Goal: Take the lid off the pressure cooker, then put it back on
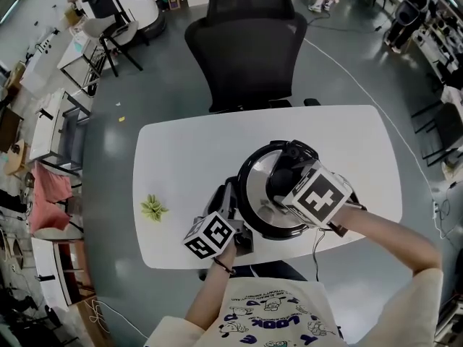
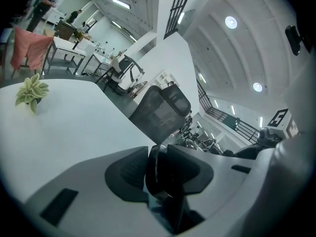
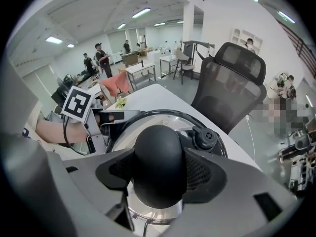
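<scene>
**Lid seated, both claws gripping**

The pressure cooker (image 1: 253, 226) sits near the front edge of the white table (image 1: 188, 157), its lid (image 1: 257, 186) on. The right gripper (image 3: 160, 181) clamps the lid's black knob (image 3: 158, 149). The left gripper (image 2: 165, 179) pinches the cooker's side handle (image 2: 155, 169). An office chair (image 1: 249, 42) stands behind.

The pressure cooker (image 1: 251, 170) stands on the table (image 1: 188, 150) by its near edge, right of the middle, lid (image 1: 259, 190) on top. The right gripper (image 1: 281, 186) sits over the lid, clamped on the knob (image 3: 159, 164). The left gripper (image 1: 233, 210) is at the cooker's left — closed on its side handle (image 2: 158, 174). A plant (image 1: 153, 208) lies toward the left edge, well apart. A chair (image 1: 246, 42) stands behind the far edge.
</scene>
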### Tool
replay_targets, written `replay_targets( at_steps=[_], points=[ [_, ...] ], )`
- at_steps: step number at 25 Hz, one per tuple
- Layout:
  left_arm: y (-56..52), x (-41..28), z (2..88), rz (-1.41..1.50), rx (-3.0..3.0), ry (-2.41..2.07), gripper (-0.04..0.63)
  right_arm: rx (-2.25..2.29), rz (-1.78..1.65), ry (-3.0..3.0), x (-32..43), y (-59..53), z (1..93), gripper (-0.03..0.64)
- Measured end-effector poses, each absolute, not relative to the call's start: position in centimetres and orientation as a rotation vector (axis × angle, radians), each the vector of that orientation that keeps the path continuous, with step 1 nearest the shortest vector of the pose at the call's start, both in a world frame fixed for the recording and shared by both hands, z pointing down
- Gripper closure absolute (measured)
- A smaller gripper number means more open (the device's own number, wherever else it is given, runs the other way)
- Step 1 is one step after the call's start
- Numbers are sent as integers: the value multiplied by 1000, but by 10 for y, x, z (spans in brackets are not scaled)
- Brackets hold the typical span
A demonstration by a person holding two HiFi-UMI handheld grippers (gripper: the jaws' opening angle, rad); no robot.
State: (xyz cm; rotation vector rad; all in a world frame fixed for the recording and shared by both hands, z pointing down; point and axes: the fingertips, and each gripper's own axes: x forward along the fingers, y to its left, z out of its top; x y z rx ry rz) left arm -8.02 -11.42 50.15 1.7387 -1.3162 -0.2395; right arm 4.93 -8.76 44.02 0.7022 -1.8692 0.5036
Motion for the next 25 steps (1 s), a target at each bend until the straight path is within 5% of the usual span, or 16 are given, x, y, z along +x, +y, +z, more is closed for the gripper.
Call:
replay_targets(
  at_steps=[25],
  points=[
    [-112,-79,500,-233,1719,-1331,462,673,452,-1990,49,-86,437,322]
  ],
)
